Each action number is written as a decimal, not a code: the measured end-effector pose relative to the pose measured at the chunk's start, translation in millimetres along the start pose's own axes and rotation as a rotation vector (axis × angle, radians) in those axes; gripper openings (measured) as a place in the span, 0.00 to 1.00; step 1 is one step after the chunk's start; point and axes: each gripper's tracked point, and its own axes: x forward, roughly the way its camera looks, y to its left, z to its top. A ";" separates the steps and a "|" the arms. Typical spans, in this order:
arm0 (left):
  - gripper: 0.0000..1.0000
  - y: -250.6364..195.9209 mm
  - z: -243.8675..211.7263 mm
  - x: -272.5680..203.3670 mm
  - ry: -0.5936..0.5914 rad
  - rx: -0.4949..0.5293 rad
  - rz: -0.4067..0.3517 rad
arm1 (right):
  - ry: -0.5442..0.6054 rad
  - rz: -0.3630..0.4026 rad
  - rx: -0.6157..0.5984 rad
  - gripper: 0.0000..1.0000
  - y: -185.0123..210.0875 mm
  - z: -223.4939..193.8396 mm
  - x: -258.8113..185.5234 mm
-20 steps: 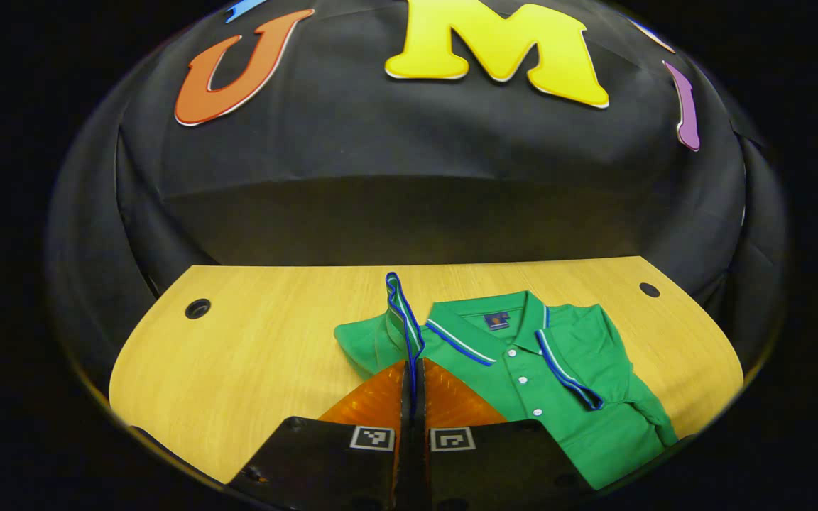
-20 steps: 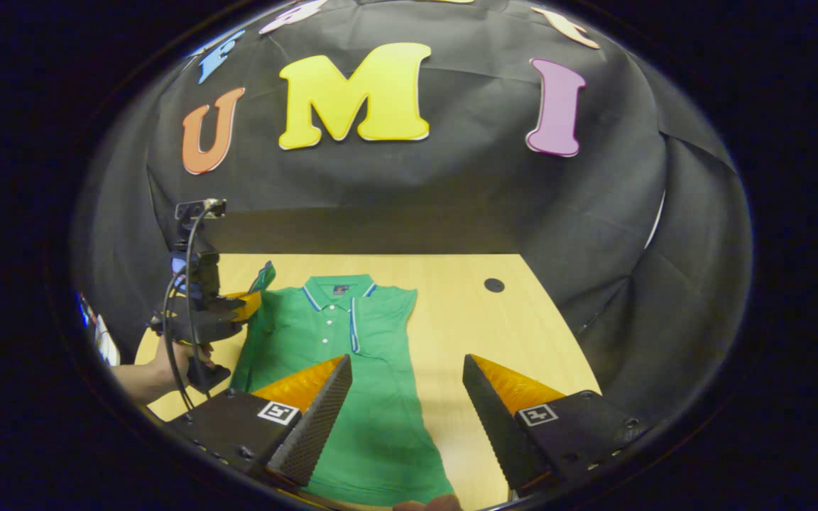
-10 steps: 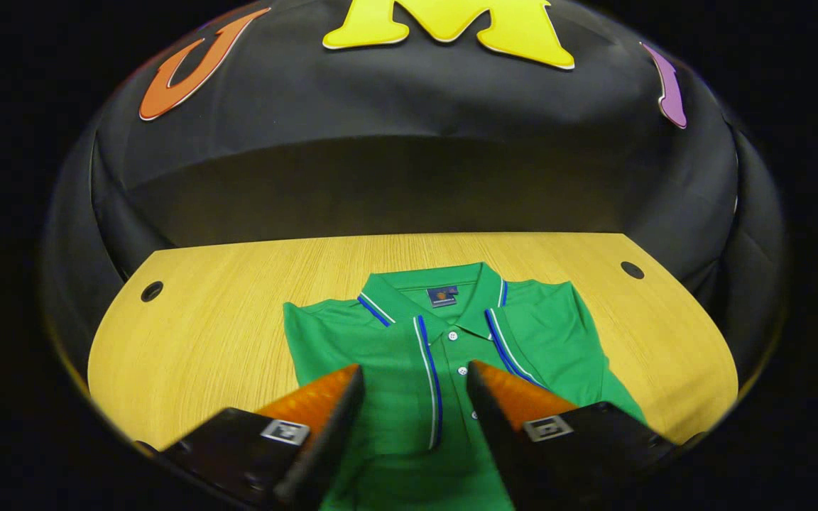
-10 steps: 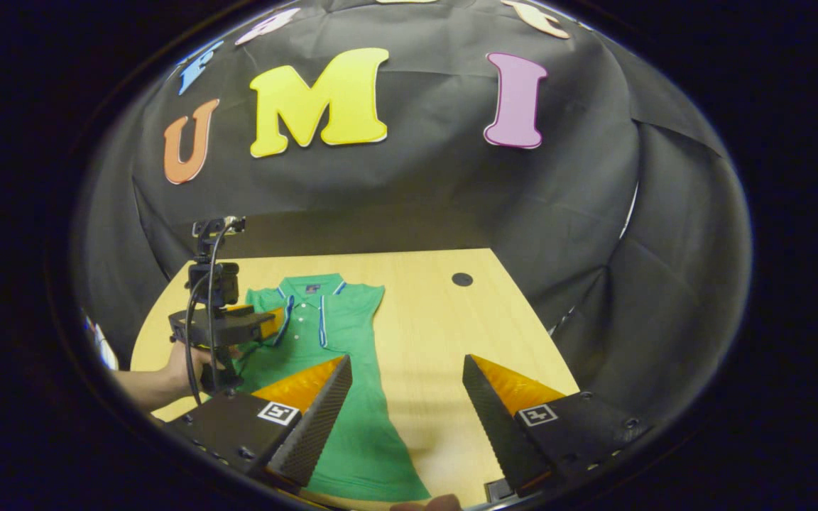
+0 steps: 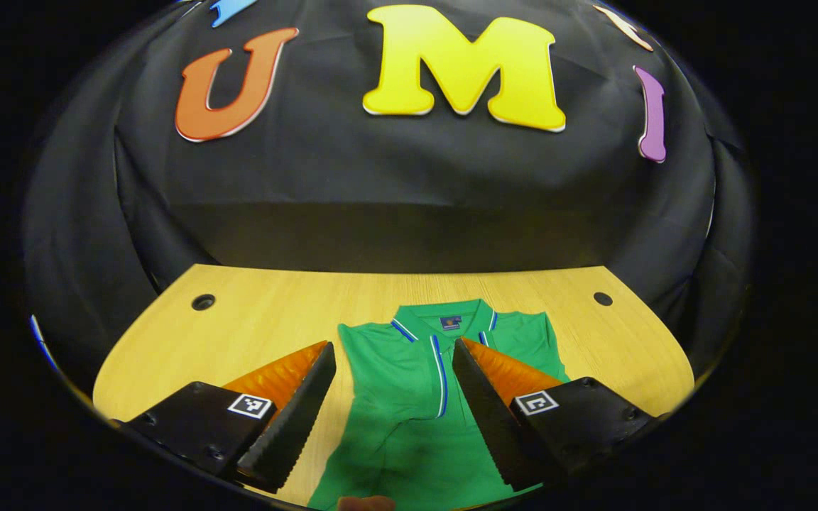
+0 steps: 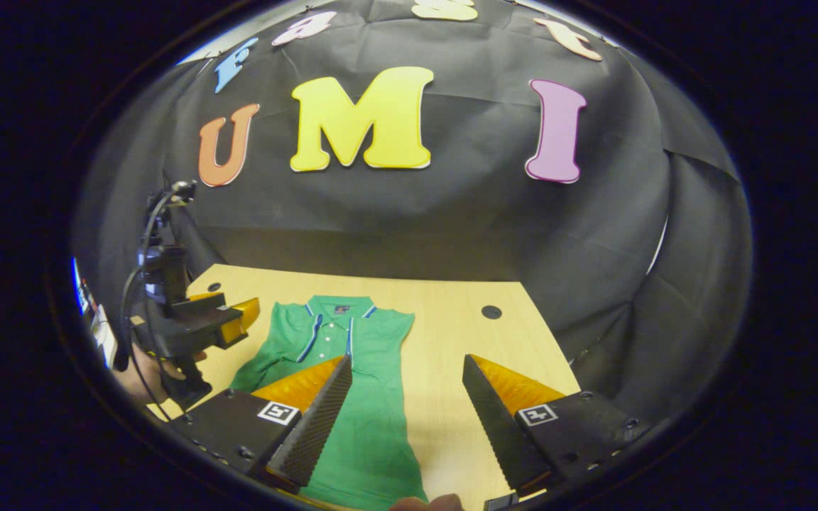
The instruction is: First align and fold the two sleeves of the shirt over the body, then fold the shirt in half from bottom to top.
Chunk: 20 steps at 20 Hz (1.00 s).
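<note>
The green polo shirt (image 5: 409,419) lies flat on the wooden table (image 5: 274,312), collar at the far end, both blue-edged sleeves lying over the body. In the left gripper view my left gripper (image 5: 393,346) hovers open above the chest, holding nothing. My right gripper (image 6: 406,358) stands open and empty over the shirt's (image 6: 373,341) right edge. In the right gripper view the left gripper (image 6: 228,311), held by a hand (image 6: 140,365), hangs off the shirt's left shoulder, above the table (image 6: 451,326).
The table has a round cable hole near each far corner (image 5: 203,301) (image 5: 602,299) (image 6: 491,311). Black booth cloth closes in the back and sides. Bare wood lies on both sides of the shirt.
My left gripper, shut on the raised left sleeve cuff a second ago, has let go; the sleeve now lies on the body. That gripper has opened and drawn back. The right gripper stays open.
</note>
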 end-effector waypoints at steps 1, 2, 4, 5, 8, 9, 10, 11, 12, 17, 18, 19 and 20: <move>1.00 4.2 4.7 -16.0 -0.011 -0.013 0.004 | -0.007 0.005 -0.001 0.94 3.3 -1.0 -3.3; 1.00 8.3 6.1 -34.1 -0.020 -0.032 0.003 | -0.013 0.006 -0.005 0.96 6.0 -1.1 -6.1; 1.00 16.8 3.6 -61.7 -0.028 -0.051 0.001 | -0.016 0.003 -0.017 0.96 10.7 -8.5 -14.1; 1.00 22.3 -2.0 -74.9 -0.019 -0.057 0.002 | -0.011 0.007 -0.023 0.96 13.0 -15.7 -19.0; 1.00 43.1 -13.1 -109.0 -0.011 -0.060 0.025 | -0.002 0.017 -0.022 0.96 11.7 -33.3 -35.6; 1.00 48.6 -17.3 -121.0 -0.003 -0.057 0.035 | -0.005 0.022 -0.022 0.96 8.3 -38.0 -40.2; 1.00 54.1 -20.3 -132.8 0.000 -0.047 0.049 | -0.009 0.029 -0.023 0.96 5.0 -42.2 -44.6; 1.00 58.6 -22.6 -144.3 -0.007 -0.037 0.063 | -0.008 0.041 -0.028 0.96 1.7 -48.6 -48.1; 1.00 60.9 -24.6 -156.1 -0.014 -0.029 0.072 | -0.002 0.054 -0.037 0.96 -1.7 -56.9 -50.7; 1.00 51.2 -99.9 -198.8 0.131 -0.010 0.035 | 0.134 0.102 -0.107 0.96 -23.1 -130.0 -59.3; 1.00 49.8 -119.9 -207.7 0.177 0.004 0.025 | 0.181 0.101 -0.117 0.96 -29.7 -151.5 -60.3; 1.00 47.7 -139.0 -214.2 0.224 0.019 0.010 | 0.234 0.104 -0.122 0.96 -35.5 -172.2 -59.8; 1.00 46.4 -159.9 -222.1 0.276 0.024 -0.008 | 0.280 0.112 -0.120 0.96 -38.7 -193.3 -62.2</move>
